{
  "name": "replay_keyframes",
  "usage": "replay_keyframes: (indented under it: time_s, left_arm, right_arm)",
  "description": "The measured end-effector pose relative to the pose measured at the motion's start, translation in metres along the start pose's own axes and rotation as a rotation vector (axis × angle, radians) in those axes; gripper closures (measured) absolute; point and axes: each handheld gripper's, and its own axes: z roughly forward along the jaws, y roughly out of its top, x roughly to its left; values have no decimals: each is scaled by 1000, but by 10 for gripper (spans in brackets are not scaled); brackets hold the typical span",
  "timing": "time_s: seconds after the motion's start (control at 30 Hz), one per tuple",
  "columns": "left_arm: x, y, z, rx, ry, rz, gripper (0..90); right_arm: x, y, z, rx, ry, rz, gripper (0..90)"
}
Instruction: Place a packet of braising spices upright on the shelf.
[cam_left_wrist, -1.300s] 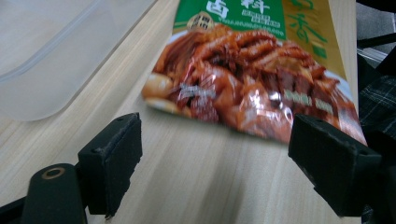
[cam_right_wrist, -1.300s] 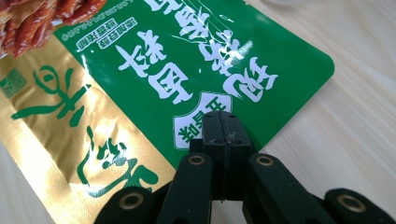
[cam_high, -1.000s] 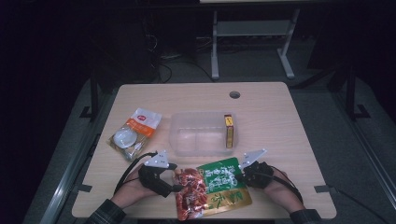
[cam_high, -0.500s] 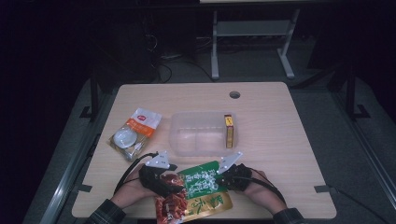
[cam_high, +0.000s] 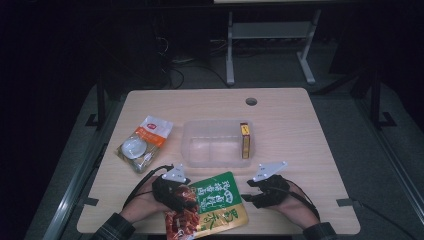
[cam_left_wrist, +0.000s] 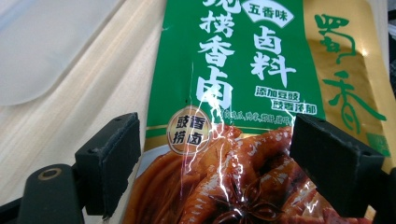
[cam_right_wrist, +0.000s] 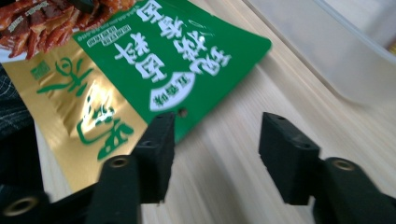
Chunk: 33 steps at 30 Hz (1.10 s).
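A food packet (cam_high: 218, 201), green and gold with a red picture of braised meat, lies flat near the table's front edge. My left gripper (cam_high: 182, 194) rests at its red end, open. In the left gripper view the packet (cam_left_wrist: 243, 70) runs between the wide-apart jaws of that gripper (cam_left_wrist: 217, 123). My right gripper (cam_high: 249, 197) stands open just right of the packet. In the right gripper view that gripper (cam_right_wrist: 219, 119) has bare wood between its fingers, and the packet's green edge (cam_right_wrist: 154, 60) lies by the left jaw.
A clear plastic container (cam_high: 217, 150) stands mid-table with a narrow yellow box (cam_high: 244, 140) on edge at its right wall. An orange and white packet (cam_high: 143, 143) lies at the left. The wooden table (cam_high: 300, 130) has a round cable hole (cam_high: 251, 101) at the back.
My right gripper pushed in against the packet, which slid left and toward the front edge. It has since drawn back to the right, off the packet. The left gripper stayed put.
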Motion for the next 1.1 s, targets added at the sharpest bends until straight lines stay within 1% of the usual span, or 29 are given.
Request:
replay_keyframes:
  time_s: [0.07,0.17,0.33,0.37,0.47,0.57,0.6,0.67,0.7,0.73,0.77,0.8,0.83,0.87,0.9,0.93,1.0,1.07,1.1]
  left_arm:
    - [0,0,3,21,0,-2,157]
    - [2,-1,4,25,-5,-6,146]
    - [1,-1,4,24,9,1,154]
    - [0,-1,3,28,11,-1,167]
    - [0,0,2,35,21,-7,234]
    - [0,2,0,50,27,-1,321]
    - [0,2,0,57,26,10,358]
    - [-2,3,-1,61,28,14,438]
    - [-2,4,-1,69,21,21,479]
    - [-4,4,-1,71,17,26,532]
    - [-5,5,-1,77,15,23,583]
    - [-6,6,-1,93,13,24,635]
    - [-7,7,0,96,12,22,687]
    - [-7,8,0,104,10,32,735]
    - [-7,8,0,106,5,32,762]
    - [-6,8,0,97,-6,17,793]
    - [-6,8,0,95,-12,13,823]
    - [-6,8,0,98,-13,16,849]
    - [-7,9,1,103,-5,32,859]
  right_arm:
    - [-2,-6,-6,-20,-12,12,417]
    - [-2,-12,-14,-38,-26,35,404]
    - [-1,-20,-21,-49,-41,48,395]
    - [-1,-21,-22,-51,-44,48,395]
    - [-3,-22,-26,-60,-54,61,395]
    - [-5,-22,-28,-70,-60,69,395]
    - [-5,-22,-28,-71,-58,69,394]
    - [-4,-22,-27,-71,-59,66,394]
    - [-4,-22,-27,-70,-59,64,394]
    - [-4,-22,-27,-71,-59,64,394]
    - [-4,-22,-27,-73,-59,63,394]
    - [-4,-22,-27,-74,-58,63,394]
    - [-4,-21,-28,-75,-59,64,395]
    - [-4,-21,-28,-76,-59,63,394]
    - [-4,-21,-28,-76,-59,65,395]
    - [-5,-21,-28,-77,-60,64,394]
    - [-4,-21,-28,-78,-60,66,395]
    - [-4,-21,-28,-78,-58,63,394]
    - [-4,-21,-28,-78,-58,63,391]
